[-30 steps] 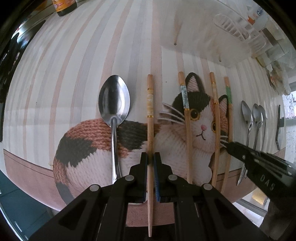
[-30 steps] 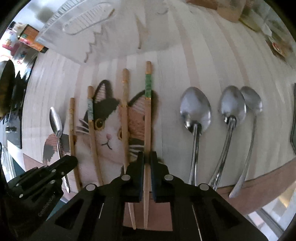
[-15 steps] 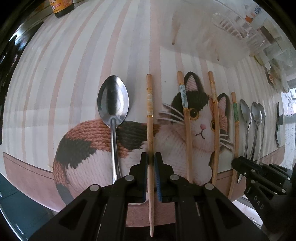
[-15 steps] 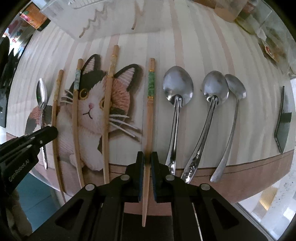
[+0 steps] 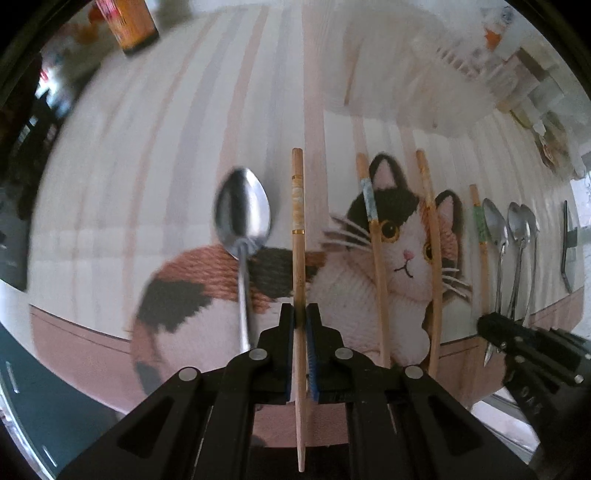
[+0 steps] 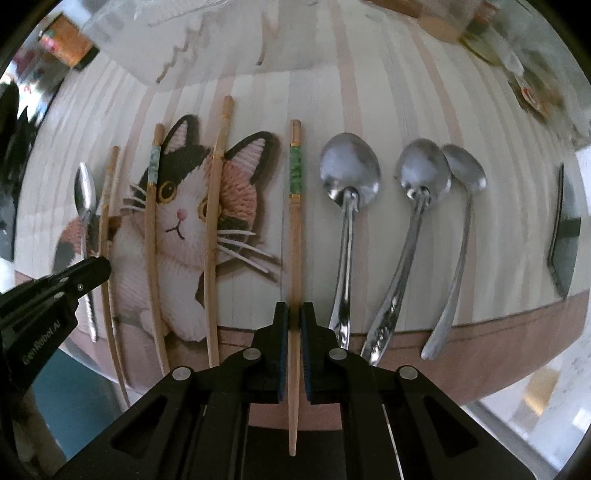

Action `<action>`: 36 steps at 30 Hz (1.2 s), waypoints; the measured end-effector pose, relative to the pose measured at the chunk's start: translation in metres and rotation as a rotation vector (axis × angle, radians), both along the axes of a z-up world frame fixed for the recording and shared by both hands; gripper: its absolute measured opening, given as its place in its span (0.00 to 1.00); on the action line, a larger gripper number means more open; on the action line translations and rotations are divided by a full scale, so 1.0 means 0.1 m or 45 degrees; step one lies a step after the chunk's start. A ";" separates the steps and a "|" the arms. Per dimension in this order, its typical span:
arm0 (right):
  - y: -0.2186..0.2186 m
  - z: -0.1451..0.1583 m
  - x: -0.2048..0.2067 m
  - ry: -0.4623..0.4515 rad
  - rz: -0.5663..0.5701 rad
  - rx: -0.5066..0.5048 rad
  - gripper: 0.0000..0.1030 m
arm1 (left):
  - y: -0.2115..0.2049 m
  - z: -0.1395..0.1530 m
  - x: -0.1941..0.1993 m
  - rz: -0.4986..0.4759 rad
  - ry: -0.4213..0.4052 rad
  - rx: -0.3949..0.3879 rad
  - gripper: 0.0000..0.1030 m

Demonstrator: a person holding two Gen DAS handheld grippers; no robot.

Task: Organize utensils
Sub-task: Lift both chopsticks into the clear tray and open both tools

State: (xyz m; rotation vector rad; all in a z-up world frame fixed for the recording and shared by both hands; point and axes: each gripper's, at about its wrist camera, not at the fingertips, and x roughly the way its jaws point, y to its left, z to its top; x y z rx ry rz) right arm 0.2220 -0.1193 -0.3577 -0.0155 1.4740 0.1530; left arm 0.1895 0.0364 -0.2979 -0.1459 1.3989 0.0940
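On the striped mat (image 5: 184,155) with the printed cat (image 6: 184,218), the utensils lie in a row, all with the handles toward the near edge. The left gripper (image 5: 300,325) points straight down, and its two jaws are closed on the chopstick with the pale band (image 5: 298,258); the blue pads press it from both sides, and its thin end goes back between the black fingers toward the camera. Just left of it lies a single spoon (image 5: 242,236), a little blurred, with the bowl far and the handle near; it is not touching the chopstick.

The right gripper (image 6: 291,321) also points down and is closed on the chopstick with the green band (image 6: 294,221), which stands between the cat's picture and the spoons. To the left of it, two more chopsticks lie over the cat's face: one with a light blue band (image 6: 152,229) and one plain (image 6: 214,229). To the right of it there are three spoons (image 6: 406,206); the first lies apart, and the bowls of the other two touch or overlap each other. Farther right lies a dark flat utensil (image 6: 563,229), near the mat's right edge; what it is I cannot tell.

In the far left corner stands an orange bottle (image 5: 127,22), blurred.
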 end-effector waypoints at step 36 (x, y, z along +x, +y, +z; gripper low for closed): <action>0.18 1.23 2.70 -0.142 -0.056 0.290 0.07 | 0.22 1.04 2.62 0.042 -0.038 -0.303 0.05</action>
